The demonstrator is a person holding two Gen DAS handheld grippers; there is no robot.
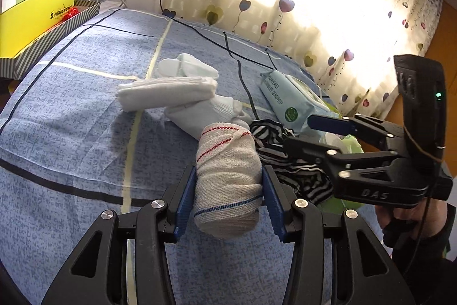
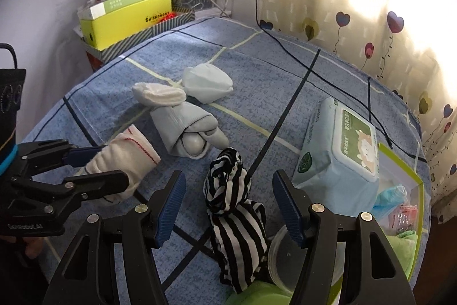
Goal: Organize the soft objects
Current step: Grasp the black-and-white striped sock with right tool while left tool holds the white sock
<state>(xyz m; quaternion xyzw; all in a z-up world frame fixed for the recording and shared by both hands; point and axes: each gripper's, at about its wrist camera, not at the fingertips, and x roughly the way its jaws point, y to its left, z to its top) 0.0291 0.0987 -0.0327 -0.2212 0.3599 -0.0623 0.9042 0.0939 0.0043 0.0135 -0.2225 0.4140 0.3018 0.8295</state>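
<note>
We are working over the bed (image 2: 285, 70), its blue checked sheet filling the middle of both views, with a heart-print curtain (image 2: 357, 19) along the right edge.

By our reading the sorting is partly done: three pale sock bundles (image 2: 182, 116) lie close together at the frame centre in the right wrist view, and a green-rimmed bin (image 2: 400, 156) at lower right already holds a few soft things. Two items are left in play.

The wet-wipes pack (image 2: 337, 159) sits just beside the bin, right of centre, and crowds the path to it; a black cable (image 2: 288, 53) also trails across the sheet toward the upper middle.

The striped garment (image 2: 234, 207) lies bunched in the lower centre, its near end draped toward the bin. Our right tool (image 2: 225, 207) stands over it with its jaws wide apart on either side, pads not touching the cloth, so it holds nothing.

The cream rolled sock (image 1: 228, 179), with red and blue stitching, sits low in the centre of the left wrist view, clamped between the pads of our left tool (image 1: 228, 193).
</note>
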